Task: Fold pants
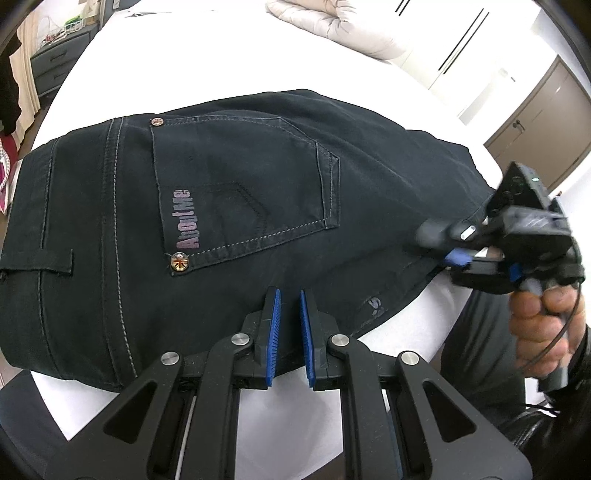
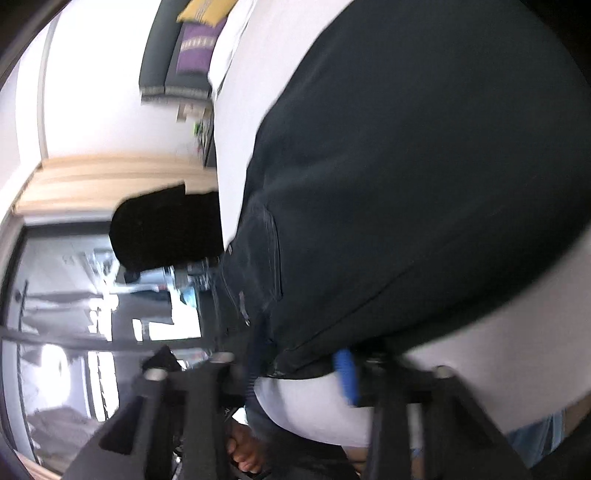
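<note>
Left gripper (image 1: pixel 290 295): jaws almost together, a thin slit between the blue pads (image 1: pixel 274 332), nothing in it; tips hover over the pants (image 1: pixel 240 177) near the bed's near edge

Right gripper (image 1: pixel 452 254): jaws nearly together, pinched on the pants' edge at the bed's near right side; in its own blurred view only one blue pad (image 2: pixel 347 376) shows, dark cloth lying against it. Whether the cloth is gripped firmly I cannot tell. A hand (image 1: pixel 543 317) grips its handle; a thin cable hangs beside the hand

Pants: dark, folded into a broad flat block, lying across the white bed (image 1: pixel 229 48) from its near left edge to its near right edge. Back pocket (image 1: pixel 243 184) uppermost, pale stitching, two metal rivets at its corners, faded lettering along one side. Belt loop (image 1: pixel 37 266) at the left end

Bed: white sheet, bare beyond the pants; a pale quilt (image 1: pixel 332 26) bunched at the far edge

Surroundings: grey drawers (image 1: pixel 59 59) past the far left corner; brown cabinet doors (image 1: pixel 546 122) to the right
</note>
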A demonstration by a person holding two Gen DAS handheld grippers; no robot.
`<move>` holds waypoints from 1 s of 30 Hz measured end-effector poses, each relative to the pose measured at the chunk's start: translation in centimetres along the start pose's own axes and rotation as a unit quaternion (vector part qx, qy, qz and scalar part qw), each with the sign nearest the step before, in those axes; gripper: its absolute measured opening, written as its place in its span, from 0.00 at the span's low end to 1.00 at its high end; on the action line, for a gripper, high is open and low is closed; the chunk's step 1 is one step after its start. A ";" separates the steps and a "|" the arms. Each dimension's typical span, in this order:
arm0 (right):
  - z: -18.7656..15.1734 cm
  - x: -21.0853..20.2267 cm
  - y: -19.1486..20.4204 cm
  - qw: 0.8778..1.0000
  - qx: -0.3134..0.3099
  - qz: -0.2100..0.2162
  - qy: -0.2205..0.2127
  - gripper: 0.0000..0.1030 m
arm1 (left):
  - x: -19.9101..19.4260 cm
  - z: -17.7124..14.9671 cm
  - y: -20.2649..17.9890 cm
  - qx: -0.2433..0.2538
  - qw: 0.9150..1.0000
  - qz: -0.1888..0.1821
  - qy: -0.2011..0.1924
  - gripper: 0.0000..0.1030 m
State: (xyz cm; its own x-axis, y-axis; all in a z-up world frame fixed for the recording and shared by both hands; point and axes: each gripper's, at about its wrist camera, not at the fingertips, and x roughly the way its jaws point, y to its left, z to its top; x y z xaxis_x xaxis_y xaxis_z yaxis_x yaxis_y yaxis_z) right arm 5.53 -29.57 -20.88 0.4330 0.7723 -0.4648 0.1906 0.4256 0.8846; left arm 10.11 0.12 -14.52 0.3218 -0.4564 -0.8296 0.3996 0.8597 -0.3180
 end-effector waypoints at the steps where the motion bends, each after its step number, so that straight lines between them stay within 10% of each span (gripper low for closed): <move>1: -0.1 0.3 -0.4 1.000 0.002 -0.004 0.003 0.06 | 0.0 0.0 0.1 0.000 1.000 0.000 0.001 0.11; 20: -1.0 -0.5 -1.8 1.000 0.011 0.019 0.007 0.02 | -0.9 3.7 -3.9 0.024 0.999 0.001 -0.023 0.11; 23: -0.9 -1.6 -2.3 0.999 0.019 0.032 -0.003 0.06 | 3.2 3.9 -4.7 0.044 0.998 0.008 0.033 0.11; 30: 1.5 -8.3 -5.3 0.989 0.079 0.064 -0.106 0.30 | 3.2 3.6 -3.7 0.021 0.999 -0.018 0.017 0.11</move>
State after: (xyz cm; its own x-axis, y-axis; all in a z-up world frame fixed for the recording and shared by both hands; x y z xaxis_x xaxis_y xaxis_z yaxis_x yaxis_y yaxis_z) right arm 2.22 -38.96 -21.68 0.6350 0.6910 -0.3454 0.2505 0.2388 0.9382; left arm 12.75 -5.36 -14.35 0.2769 -0.4784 -0.8333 0.4464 0.8320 -0.3294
